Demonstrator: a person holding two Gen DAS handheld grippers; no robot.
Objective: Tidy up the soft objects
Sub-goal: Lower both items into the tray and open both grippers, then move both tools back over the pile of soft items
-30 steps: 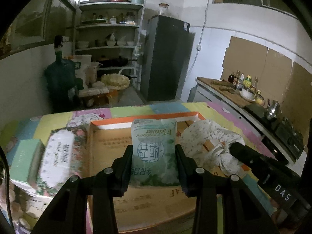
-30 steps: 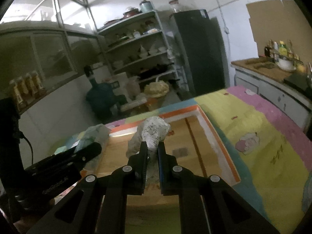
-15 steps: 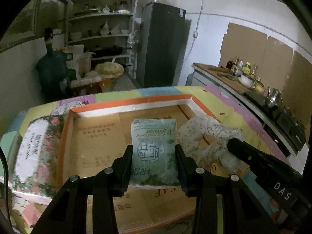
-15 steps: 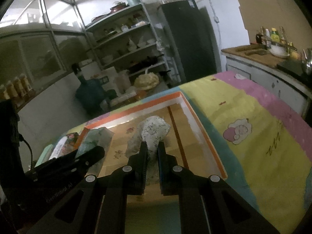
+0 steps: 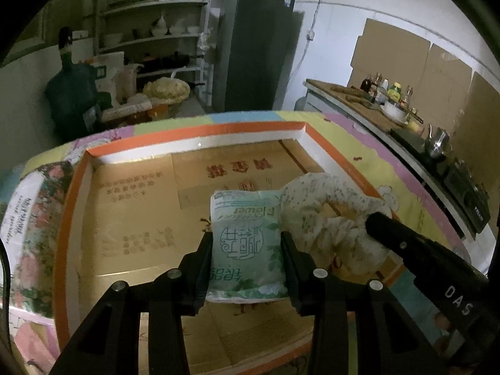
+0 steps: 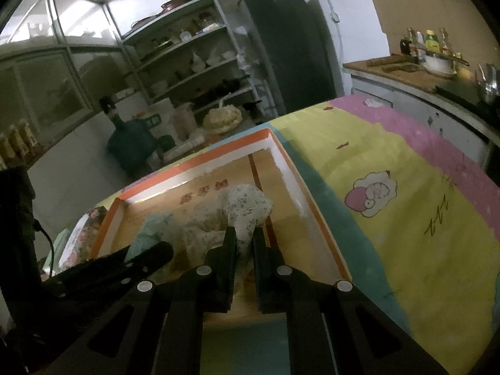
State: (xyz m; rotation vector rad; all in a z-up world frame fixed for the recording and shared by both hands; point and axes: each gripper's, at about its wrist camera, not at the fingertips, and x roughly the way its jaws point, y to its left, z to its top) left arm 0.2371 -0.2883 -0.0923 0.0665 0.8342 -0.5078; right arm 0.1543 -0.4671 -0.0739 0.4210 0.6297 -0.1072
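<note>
Holding two soft things over the cardboard tray.

The left gripper reaches forward, angled down, its fingers clamped on the sides of a green tissue pack above the tray floor. Just beside it, the right gripper pinches a crumpled floral cloth, which sags toward the tray's right wall.

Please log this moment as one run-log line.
left hand-held gripper: shut on pale green plastic tissue pack | right hand-held gripper: shut on white floral cloth bundle | both over orange-rimmed cardboard box
</note>
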